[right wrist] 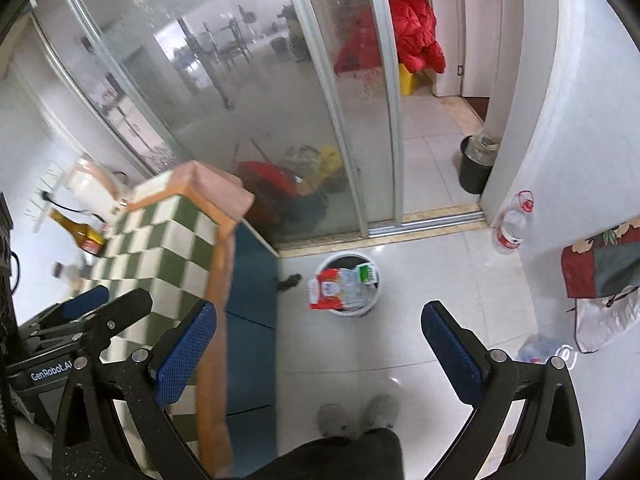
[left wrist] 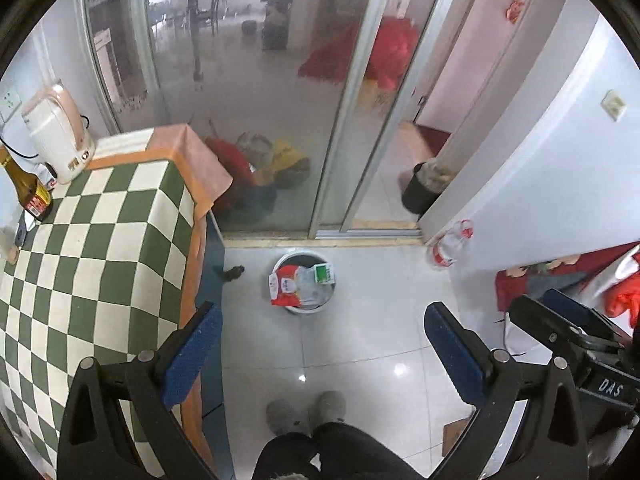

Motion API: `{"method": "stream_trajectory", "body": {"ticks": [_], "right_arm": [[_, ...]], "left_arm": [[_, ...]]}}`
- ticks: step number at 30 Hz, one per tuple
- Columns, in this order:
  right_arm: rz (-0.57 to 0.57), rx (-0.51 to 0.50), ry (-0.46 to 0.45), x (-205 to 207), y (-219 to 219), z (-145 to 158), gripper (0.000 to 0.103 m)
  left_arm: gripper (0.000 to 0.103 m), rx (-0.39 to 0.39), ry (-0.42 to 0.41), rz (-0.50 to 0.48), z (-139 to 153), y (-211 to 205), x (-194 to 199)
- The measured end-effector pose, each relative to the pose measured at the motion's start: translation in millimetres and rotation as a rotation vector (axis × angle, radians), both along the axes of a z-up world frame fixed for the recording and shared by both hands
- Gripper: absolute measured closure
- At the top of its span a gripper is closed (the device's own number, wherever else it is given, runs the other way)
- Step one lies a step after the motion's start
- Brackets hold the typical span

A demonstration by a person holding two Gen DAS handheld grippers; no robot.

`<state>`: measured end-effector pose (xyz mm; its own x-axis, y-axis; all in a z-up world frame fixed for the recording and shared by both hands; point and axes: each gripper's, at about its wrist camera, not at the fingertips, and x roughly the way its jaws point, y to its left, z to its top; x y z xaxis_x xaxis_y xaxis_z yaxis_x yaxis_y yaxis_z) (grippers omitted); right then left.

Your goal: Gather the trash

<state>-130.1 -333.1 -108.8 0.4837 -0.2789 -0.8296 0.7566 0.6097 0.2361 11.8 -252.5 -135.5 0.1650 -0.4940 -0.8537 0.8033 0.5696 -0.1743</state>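
I hold both the left hand-held gripper (left wrist: 320, 344) and the right hand-held gripper (right wrist: 320, 340) wide open, empty, above the floor. The trash bin (left wrist: 304, 286) stands ahead, already stuffed with wrappers; next I judge I must find remaining litter, perhaps the plastic bottle (right wrist: 514, 226) by the wall.

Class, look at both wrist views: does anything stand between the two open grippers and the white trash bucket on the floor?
Nothing visible does. Bare pale floor tile lies between the left gripper, the right gripper and the white round trash bucket. The checkered-cloth table stands off to the left, beside that path.
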Motion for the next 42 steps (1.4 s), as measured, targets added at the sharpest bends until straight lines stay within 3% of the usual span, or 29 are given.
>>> {"method": "stream_trajectory", "body": {"ticks": [9, 42], "right_arm": [[0.077, -0.018, -0.037, -28, 16, 46, 0.0], [0.179, 0.031, -0.036, -23, 16, 52, 0.0]], "left_arm": [[0.0, -0.084, -0.011, 0.03, 41, 25, -17], [0.0, -0.075, 0.031, 0.031, 57, 43, -35]]}}
